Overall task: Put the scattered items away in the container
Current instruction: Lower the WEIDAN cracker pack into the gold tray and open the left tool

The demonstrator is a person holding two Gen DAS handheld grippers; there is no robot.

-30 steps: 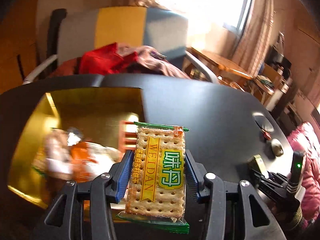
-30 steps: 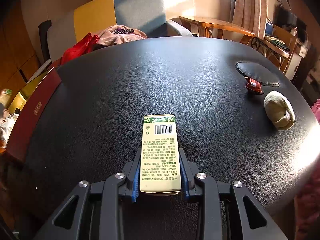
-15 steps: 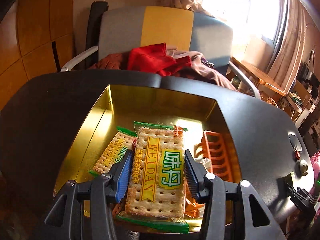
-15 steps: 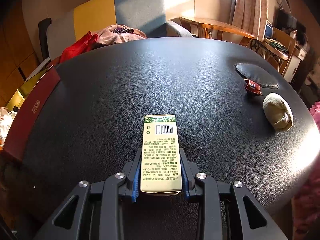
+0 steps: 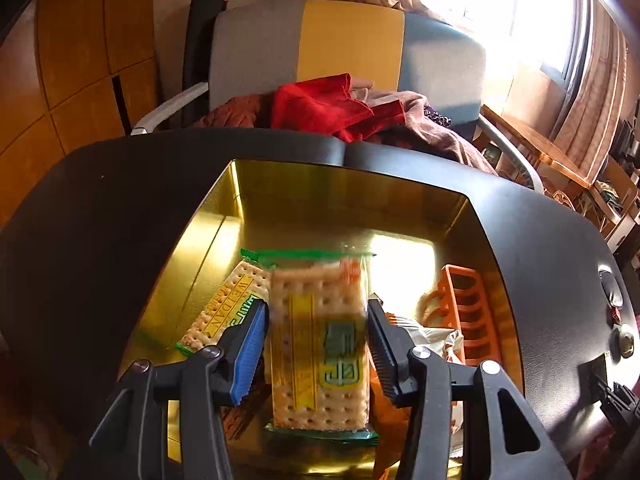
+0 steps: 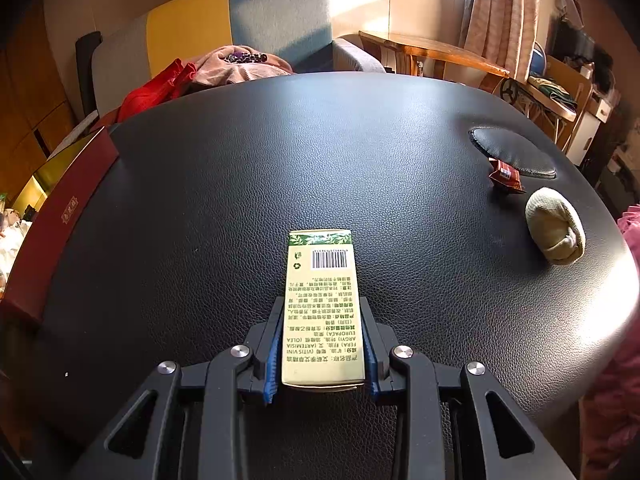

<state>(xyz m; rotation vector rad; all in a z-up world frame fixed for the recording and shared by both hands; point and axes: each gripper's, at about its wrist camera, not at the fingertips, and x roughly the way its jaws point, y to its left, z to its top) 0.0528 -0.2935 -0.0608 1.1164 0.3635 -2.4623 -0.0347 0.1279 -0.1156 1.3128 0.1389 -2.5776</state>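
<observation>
Gold-lined and open, the container (image 5: pixel 344 200) now fills the middle of the left wrist view. A second ago it sat smeared at the left edge and the cracker packet (image 5: pixel 320 320) hung over bare black table (image 5: pixel 100 220). The packet stands upright between the jaws of the left gripper (image 5: pixel 316 344), above the tin's floor. It was crisp before; now it is blurred and looks narrower, with a sliver of gap beside the left blue pad. I cannot tell whether the pads are pressing on it.

In the right wrist view nothing has shifted. The right gripper (image 6: pixel 322 356) is clamped on the cream-and-green box (image 6: pixel 322 300), barcode side up, over the table at lower centre.

Inside the tin, a second cracker packet (image 5: pixel 228 312) lies flat left of the jaws. An orange rack (image 5: pixel 460 308) leans along the right wall, and crumpled wrappers (image 5: pixel 424 332) sit between it and the right finger, crowding the floor under the packet.

On the table in the right view, a small red sweet wrapper (image 6: pixel 505 172) rests at the edge of a dark oval pad (image 6: pixel 512 152), with a beige cloth pouch (image 6: pixel 554 226) just below, both well apart from the box. The container's red outer wall shows at far left. A chair (image 5: pixel 348 48) piled with red cloth (image 5: pixel 320 104) stands behind the table.
</observation>
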